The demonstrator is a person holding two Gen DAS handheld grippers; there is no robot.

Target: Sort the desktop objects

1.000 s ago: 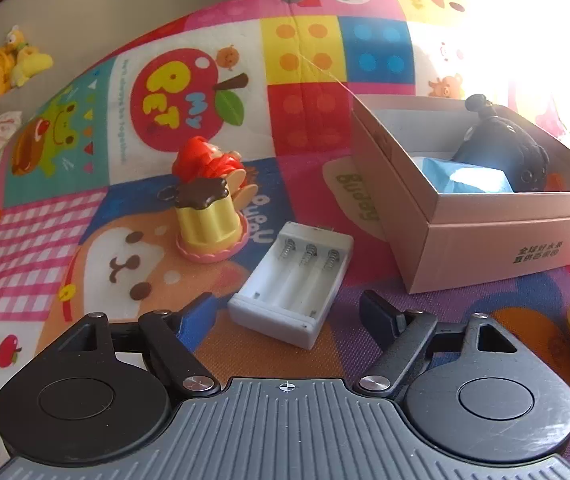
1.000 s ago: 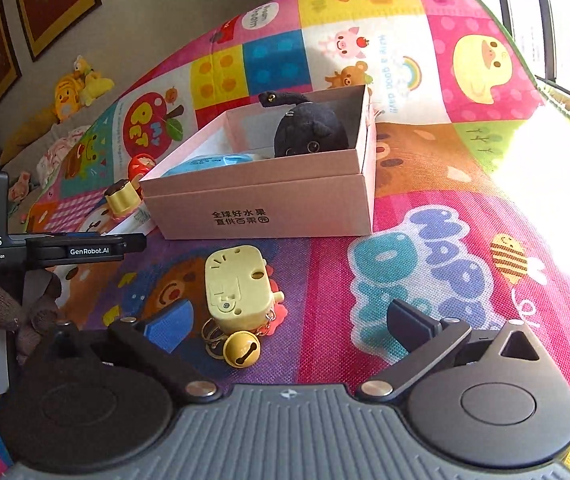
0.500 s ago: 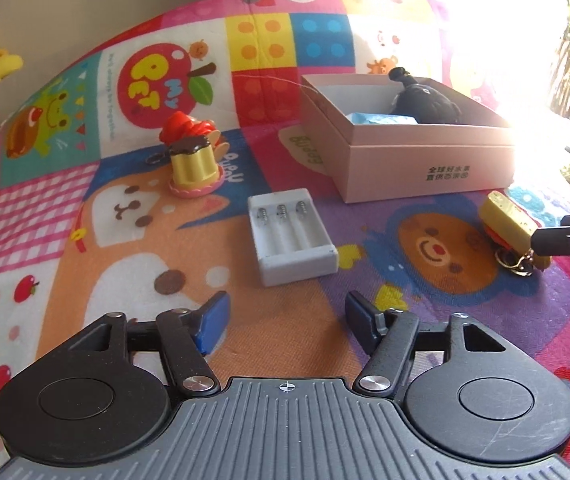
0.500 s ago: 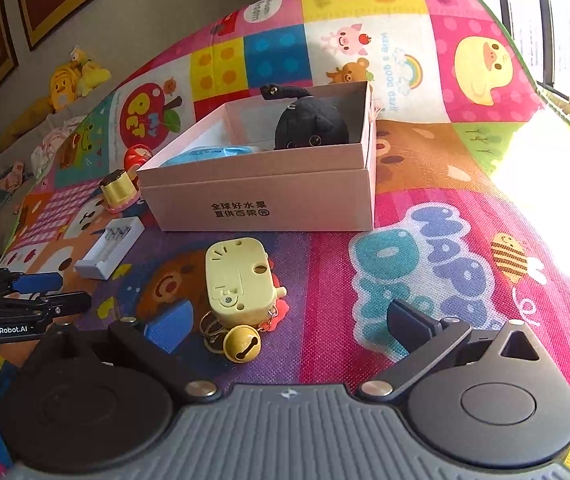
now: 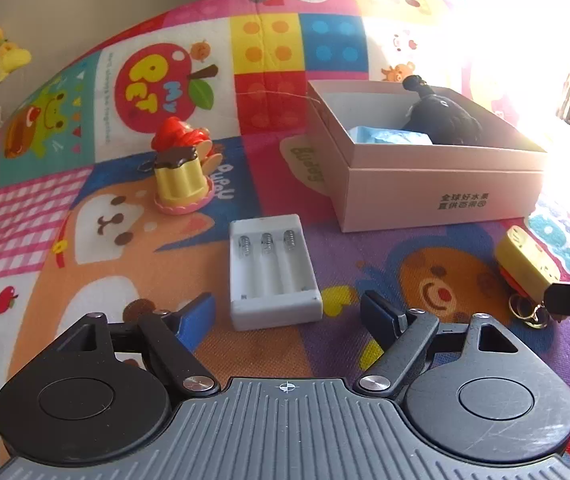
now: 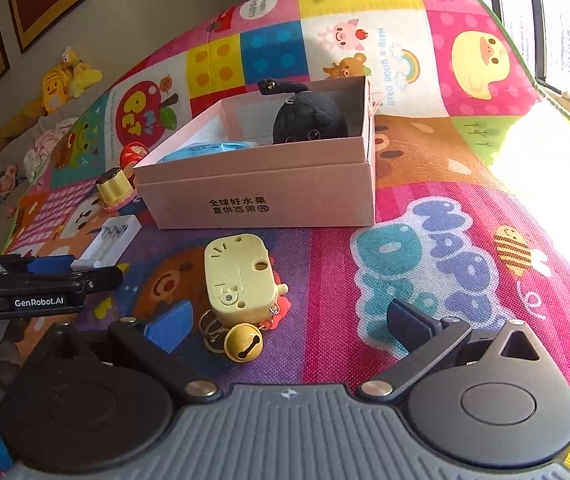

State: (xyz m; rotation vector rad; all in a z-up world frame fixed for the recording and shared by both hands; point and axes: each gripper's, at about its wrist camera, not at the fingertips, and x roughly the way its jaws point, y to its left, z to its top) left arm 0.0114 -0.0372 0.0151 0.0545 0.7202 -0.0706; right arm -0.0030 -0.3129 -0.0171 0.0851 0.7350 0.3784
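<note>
A pink cardboard box (image 5: 445,196) (image 6: 269,196) stands on the colourful play mat and holds a black plush toy (image 6: 311,120) and a blue item (image 5: 391,136). A white battery holder (image 5: 271,270) lies just ahead of my open, empty left gripper (image 5: 289,312). A yellow pudding toy (image 5: 181,184) and a red toy (image 5: 175,134) stand to its far left. A yellow box toy with a bell keyring (image 6: 241,280) lies between the fingers of my open right gripper (image 6: 289,320), closer to the left finger. It also shows in the left wrist view (image 5: 525,268).
The left gripper shows at the left edge of the right wrist view (image 6: 41,288). Yellow plush toys (image 6: 65,80) and clothes lie beyond the mat's far left edge. Bright window light washes out the right side.
My left gripper pulled back from the battery holder and swung right, then moved in closer to it again. My right gripper edged forward towards the yellow box toy.
</note>
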